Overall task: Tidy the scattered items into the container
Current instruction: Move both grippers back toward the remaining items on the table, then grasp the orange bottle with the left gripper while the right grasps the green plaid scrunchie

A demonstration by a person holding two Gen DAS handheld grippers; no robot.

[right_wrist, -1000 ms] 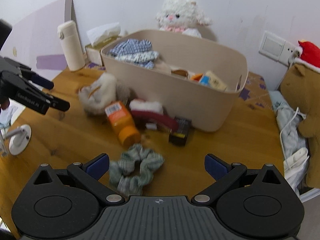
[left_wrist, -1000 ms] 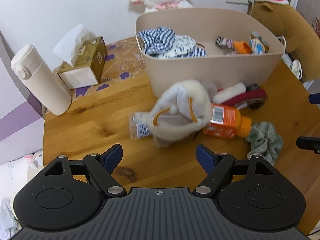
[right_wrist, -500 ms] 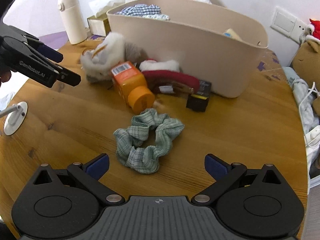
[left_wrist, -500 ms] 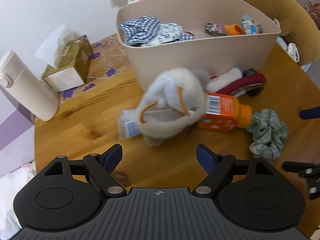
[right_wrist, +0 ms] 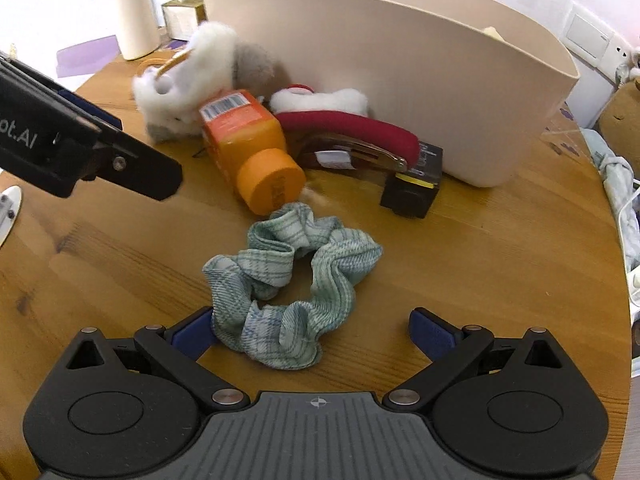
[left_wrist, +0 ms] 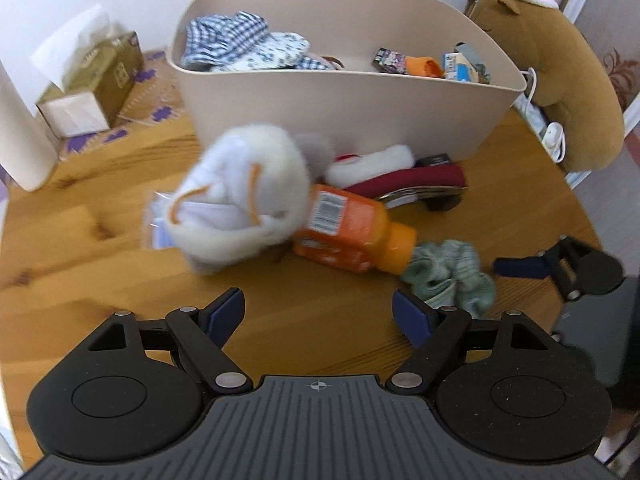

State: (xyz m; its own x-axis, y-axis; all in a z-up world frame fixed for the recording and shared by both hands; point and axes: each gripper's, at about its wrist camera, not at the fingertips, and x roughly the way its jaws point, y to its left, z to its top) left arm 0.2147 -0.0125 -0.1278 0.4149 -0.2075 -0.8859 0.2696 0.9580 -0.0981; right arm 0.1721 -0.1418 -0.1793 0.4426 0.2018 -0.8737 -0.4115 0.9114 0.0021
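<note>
Your right tool (right_wrist: 310,330) has dropped low over green plaid fabric scrunchie (right_wrist: 292,284) on wooden table (right_wrist: 120,264), jaws spread, straddling it, not pinching. Left tool (left_wrist: 318,312) spread, empty, closer to white fluffy pouch (left_wrist: 240,208). Beige plastic container (left_wrist: 340,108) far side. Scrunchie grab likely next.

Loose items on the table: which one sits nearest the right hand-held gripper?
The green scrunchie, partly between its open fingers; the orange bottle and white plush lie farther back.

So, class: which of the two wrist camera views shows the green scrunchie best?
The right wrist view: the green scrunchie lies whole and sharp on the table, just ahead of the open right gripper. In the left wrist view the scrunchie is small, blurred and off to the side.
</note>
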